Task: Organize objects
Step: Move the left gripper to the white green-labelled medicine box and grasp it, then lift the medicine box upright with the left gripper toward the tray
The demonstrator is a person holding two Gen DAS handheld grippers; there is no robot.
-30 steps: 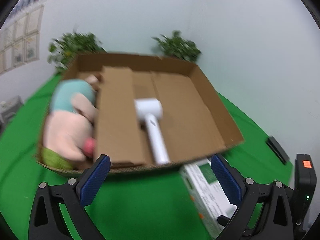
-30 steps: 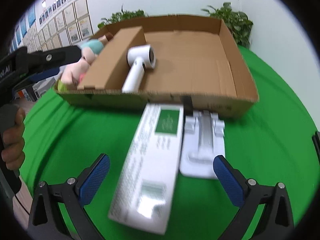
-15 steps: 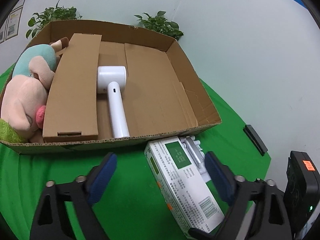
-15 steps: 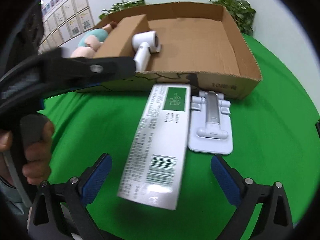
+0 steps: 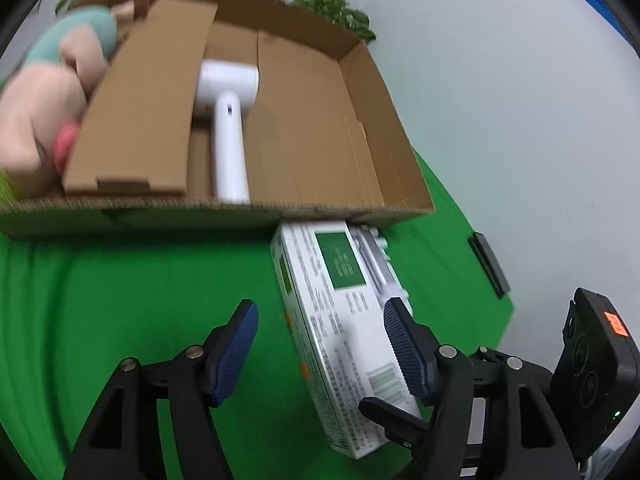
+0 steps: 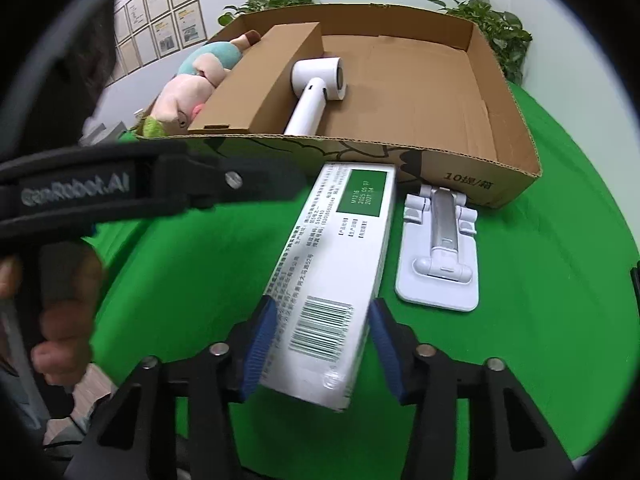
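Observation:
A long white carton with a green label (image 6: 340, 264) lies on the green cloth in front of the cardboard box (image 6: 520, 128). My right gripper (image 6: 322, 342) is shut on the carton's near end, one blue pad on each side. The carton also shows in the left wrist view (image 5: 340, 304). My left gripper (image 5: 320, 344) is open and empty just left of the carton, its right pad over the carton's edge. A white phone stand (image 6: 440, 248) lies flat right of the carton. In the box lie a white hair dryer (image 6: 316, 96) and a pink plush pig (image 6: 188, 92).
A loose cardboard flap (image 5: 144, 104) leans between the plush and the dryer. Potted plants (image 6: 500, 36) stand behind the box against the wall. A small black device (image 5: 488, 264) lies at the cloth's right edge. The right half of the box floor is bare.
My right gripper has closed from wide open onto the carton's near end. My left gripper has moved in closer to the carton and narrowed somewhat.

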